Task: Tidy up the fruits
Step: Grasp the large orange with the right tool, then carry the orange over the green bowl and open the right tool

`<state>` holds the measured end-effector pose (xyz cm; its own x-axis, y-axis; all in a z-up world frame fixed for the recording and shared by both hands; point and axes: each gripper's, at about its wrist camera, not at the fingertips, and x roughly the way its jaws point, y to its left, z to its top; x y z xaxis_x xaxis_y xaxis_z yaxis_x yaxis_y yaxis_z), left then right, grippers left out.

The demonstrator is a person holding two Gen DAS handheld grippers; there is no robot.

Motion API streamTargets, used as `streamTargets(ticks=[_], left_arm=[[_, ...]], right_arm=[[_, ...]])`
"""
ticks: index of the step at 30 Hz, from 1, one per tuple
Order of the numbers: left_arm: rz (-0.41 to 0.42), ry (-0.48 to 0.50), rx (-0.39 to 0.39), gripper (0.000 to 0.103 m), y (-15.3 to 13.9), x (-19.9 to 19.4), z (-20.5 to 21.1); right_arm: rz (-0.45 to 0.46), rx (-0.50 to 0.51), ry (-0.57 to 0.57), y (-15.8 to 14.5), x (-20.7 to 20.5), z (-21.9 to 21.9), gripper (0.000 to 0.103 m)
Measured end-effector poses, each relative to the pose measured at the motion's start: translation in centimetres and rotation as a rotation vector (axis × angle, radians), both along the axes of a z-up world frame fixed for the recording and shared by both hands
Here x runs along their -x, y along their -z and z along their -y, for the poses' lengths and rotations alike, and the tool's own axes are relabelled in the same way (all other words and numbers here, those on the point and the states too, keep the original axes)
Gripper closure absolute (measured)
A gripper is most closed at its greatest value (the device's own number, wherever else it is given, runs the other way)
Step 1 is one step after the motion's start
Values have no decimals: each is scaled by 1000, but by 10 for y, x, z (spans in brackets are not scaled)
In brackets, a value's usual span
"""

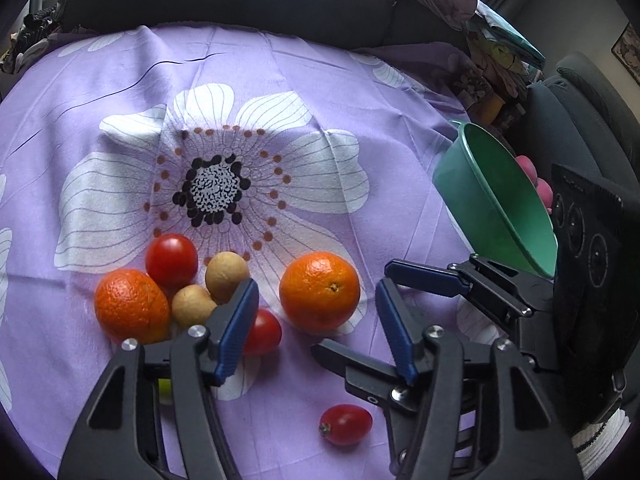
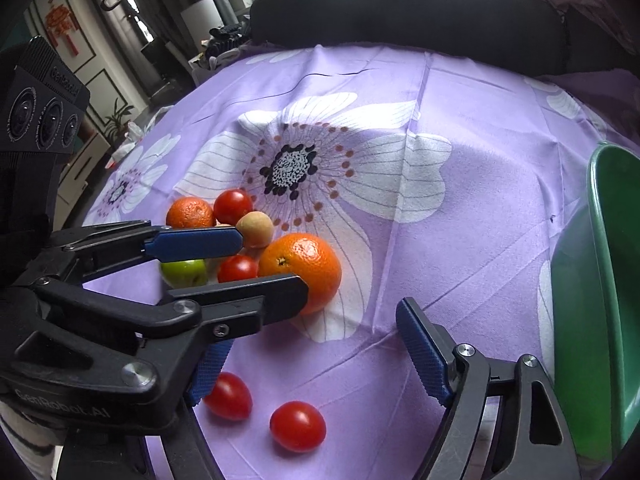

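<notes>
Both grippers — left (image 1: 316, 308), right (image 2: 320, 340) — jaws spread wide, empty, near the orange (image 1: 319, 290)

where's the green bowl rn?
Green bowl sits tilted at the right edge of the purple cloth in both wrist views, right of the big orange, apart from the fruit cluster.

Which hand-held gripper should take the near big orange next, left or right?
Left. The left hand-held gripper is open with the orange already between its fingers. The right hand-held gripper is open too, but the orange lies farther ahead of it and toward its left finger.
</notes>
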<state>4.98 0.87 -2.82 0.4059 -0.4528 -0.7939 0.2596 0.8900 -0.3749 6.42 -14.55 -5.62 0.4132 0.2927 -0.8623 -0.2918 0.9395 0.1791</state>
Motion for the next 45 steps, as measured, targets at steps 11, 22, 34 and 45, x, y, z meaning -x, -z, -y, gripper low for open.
streamTargets(ticks=[11, 22, 34, 45], left_arm=[[-13, 30, -19, 57, 5, -13, 6], [12, 30, -47, 58, -4, -13, 19], [138, 99, -64, 58, -43, 1, 58], [225, 218, -61, 58, -68, 0, 123]], right_arm=[[-47, -20, -23, 10, -13, -7, 48], [-37, -61, -6, 4, -9, -7, 57], [84, -106, 79, -41, 19, 26, 57], [185, -93, 201, -74, 40, 77, 57]])
